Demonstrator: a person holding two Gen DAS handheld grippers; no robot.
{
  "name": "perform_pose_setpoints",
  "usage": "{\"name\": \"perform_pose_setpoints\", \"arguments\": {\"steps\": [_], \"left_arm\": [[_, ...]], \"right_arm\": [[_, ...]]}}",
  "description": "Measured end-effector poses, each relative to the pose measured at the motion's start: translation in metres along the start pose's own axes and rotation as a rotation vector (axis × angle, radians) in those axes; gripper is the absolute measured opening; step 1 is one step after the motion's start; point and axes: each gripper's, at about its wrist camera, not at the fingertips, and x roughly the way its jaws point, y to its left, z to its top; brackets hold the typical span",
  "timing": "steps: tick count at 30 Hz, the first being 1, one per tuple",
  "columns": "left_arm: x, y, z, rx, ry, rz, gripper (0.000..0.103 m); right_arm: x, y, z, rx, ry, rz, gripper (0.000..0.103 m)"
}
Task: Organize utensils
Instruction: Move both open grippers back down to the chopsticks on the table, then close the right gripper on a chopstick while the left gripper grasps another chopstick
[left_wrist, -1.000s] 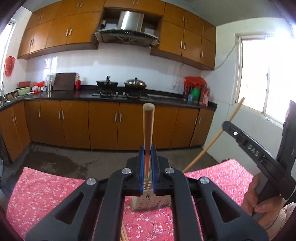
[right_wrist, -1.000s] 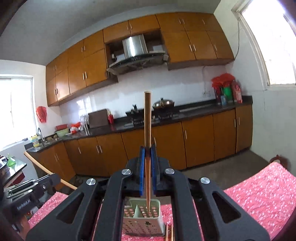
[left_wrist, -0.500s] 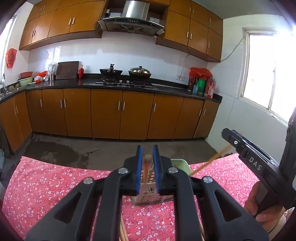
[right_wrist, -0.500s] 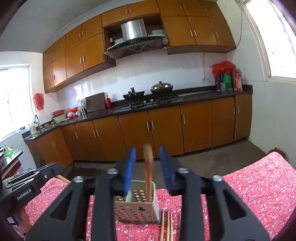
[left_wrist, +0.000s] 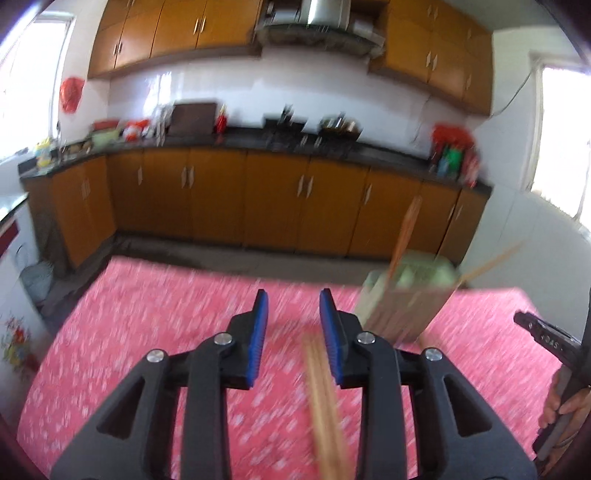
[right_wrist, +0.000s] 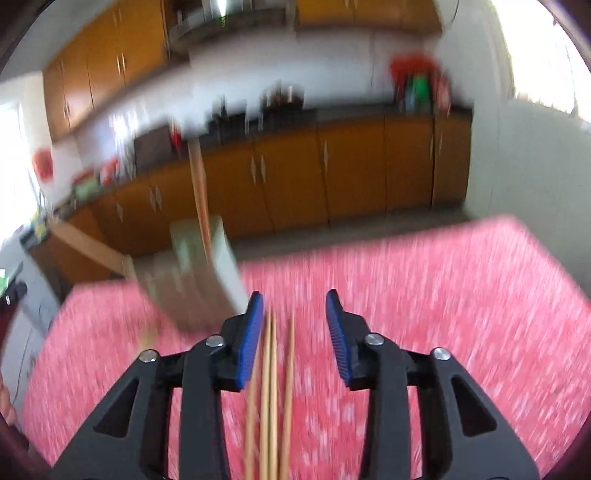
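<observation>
The chopsticks (right_wrist: 271, 387) lie flat on the pink flowery cloth (right_wrist: 424, 314) that covers the counter. In the right wrist view about three of them lie side by side, with their long way running from the camera out toward the kitchen. They sit under the gap of the right gripper (right_wrist: 294, 306), nearer its left finger. Nothing is squeezed between the blue fingers (right_wrist: 251, 332); the gap is closing a little.

In the left wrist view a small bunch of chopsticks (left_wrist: 323, 398) also points away from the camera, leaning a bit to the left at the far end. It lies under the left gripper (left_wrist: 293, 308), close to the right finger. These fingers hold nothing and are spreading apart.

The pale green holder (left_wrist: 406, 295) stands near the far edge of the cloth. Two chopsticks stick up out of it, one (left_wrist: 404, 232) nearly straight up and one (left_wrist: 491, 260) tilted far to the right. Everything is blurry.

A hand (left_wrist: 561, 402) grips the other tool at the right edge.
</observation>
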Motion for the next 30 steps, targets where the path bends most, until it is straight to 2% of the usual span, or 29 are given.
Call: {"name": "perform_pose_setpoints", "arguments": {"steps": [2,4,9,11,13,14,19,23,30], "left_arm": [[0.011,0.011,-0.024,-0.015,0.071,0.008,0.03],[0.022,0.019,-0.048,-0.031,0.13,0.002,0.03],[0.038,0.015,-0.088,-0.04,0.223,-0.029,0.03],[0.04,0.011,-0.097,-0.033,0.242,-0.046,0.03],[0.043,0.007,-0.105,-0.026,0.257,-0.059,0.03],[0.044,0.005,-0.107,-0.024,0.264,-0.063,0.029],[0.05,-0.008,-0.118,-0.001,0.3,-0.097,0.027],[0.054,-0.019,-0.125,0.03,0.325,-0.109,0.022],[0.064,-0.031,-0.134,0.085,0.362,-0.078,0.017]], "right_arm": [[0.024,-0.004,-0.032,0.005,0.128,0.039,0.021],[0.037,-0.006,-0.059,-0.005,0.195,0.048,0.018],[0.055,0.002,-0.086,-0.02,0.269,0.058,0.018],[0.056,0.005,-0.092,-0.027,0.279,0.055,0.018],[0.058,0.01,-0.095,-0.044,0.263,0.037,0.008],[0.06,0.01,-0.095,-0.054,0.264,0.013,0.007],[0.062,-0.012,-0.092,-0.001,0.234,-0.065,0.007],[0.063,-0.016,-0.091,-0.007,0.228,-0.071,0.007],[0.062,-0.016,-0.092,-0.026,0.22,-0.076,0.007]]}}
